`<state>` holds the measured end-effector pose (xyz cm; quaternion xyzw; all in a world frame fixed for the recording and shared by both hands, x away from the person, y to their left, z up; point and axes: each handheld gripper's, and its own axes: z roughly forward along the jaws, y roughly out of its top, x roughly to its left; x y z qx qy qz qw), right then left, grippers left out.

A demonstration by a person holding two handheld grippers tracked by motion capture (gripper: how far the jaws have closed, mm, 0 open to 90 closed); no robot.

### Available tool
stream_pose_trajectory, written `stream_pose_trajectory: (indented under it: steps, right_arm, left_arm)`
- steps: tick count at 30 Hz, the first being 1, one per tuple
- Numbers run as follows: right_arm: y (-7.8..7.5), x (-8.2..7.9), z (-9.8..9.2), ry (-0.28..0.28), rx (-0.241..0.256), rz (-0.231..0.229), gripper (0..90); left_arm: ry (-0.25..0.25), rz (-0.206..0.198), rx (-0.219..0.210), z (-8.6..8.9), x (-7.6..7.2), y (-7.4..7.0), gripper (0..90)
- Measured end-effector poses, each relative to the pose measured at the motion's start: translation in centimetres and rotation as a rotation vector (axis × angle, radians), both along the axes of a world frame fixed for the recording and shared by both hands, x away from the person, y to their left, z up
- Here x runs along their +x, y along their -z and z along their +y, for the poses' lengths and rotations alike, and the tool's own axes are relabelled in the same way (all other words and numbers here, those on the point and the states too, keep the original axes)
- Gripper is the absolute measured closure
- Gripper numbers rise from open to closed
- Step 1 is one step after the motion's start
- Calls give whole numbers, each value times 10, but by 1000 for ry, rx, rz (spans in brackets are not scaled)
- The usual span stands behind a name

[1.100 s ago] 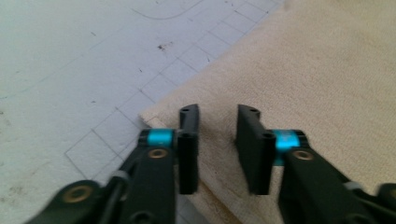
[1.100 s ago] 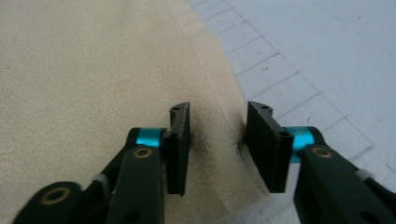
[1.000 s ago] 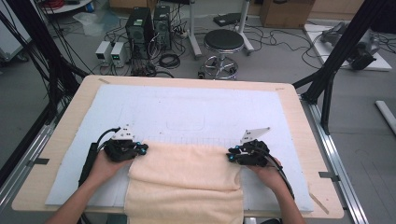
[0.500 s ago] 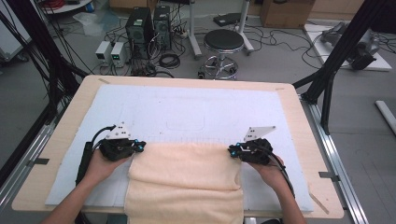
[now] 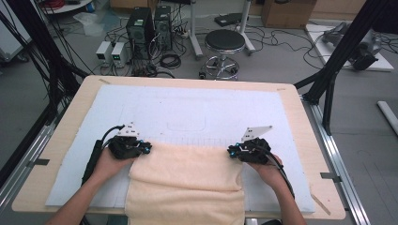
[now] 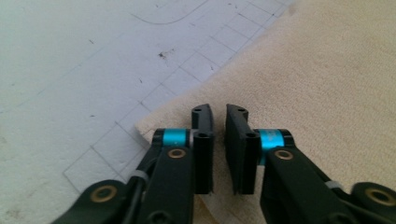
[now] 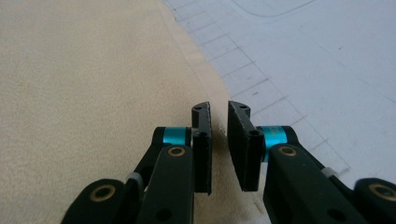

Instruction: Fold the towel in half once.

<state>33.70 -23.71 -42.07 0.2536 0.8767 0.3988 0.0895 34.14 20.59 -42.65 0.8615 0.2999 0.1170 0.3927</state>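
Hovering at the far corners of the beige towel (image 5: 187, 183), we have the left gripper (image 5: 143, 149) at its far-left corner and the right gripper (image 5: 232, 151) at its far-right corner. Towel lies on the white mat (image 5: 197, 110) at the near table edge, near end hanging over it. In the left gripper view jaws stand slightly apart over the towel corner (image 6: 154, 122), nothing pinched. Right gripper view: same narrow gap, jaws over the towel's edge (image 7: 205, 79), released.

High view looks down over the table (image 5: 61, 140); both gripper views sit close above the shared towel (image 5: 187, 183).
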Motion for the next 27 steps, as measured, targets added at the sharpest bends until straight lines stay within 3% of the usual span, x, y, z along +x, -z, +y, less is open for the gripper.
stream_pose_trajectory:
  steps: [4,10,21,25,27]
  right_arm:
    - [-3,-1,0,-22,11,-1,862]
    - [-2,-1,0,-27,12,17,877]
    - [-21,-10,0,-45,50,-29,883]
    - [-30,-24,0,-59,68,-35,884]
    - [-35,-36,-1,-74,67,-60,894]
  left_arm:
    - [8,-17,15,0,-2,-2,873]
    - [7,-46,-16,5,-9,-11,877]
    - [21,-89,-39,6,-18,-31,877]
    - [45,-103,-59,9,-32,-37,877]
    - [72,-96,-84,11,-45,-38,877]
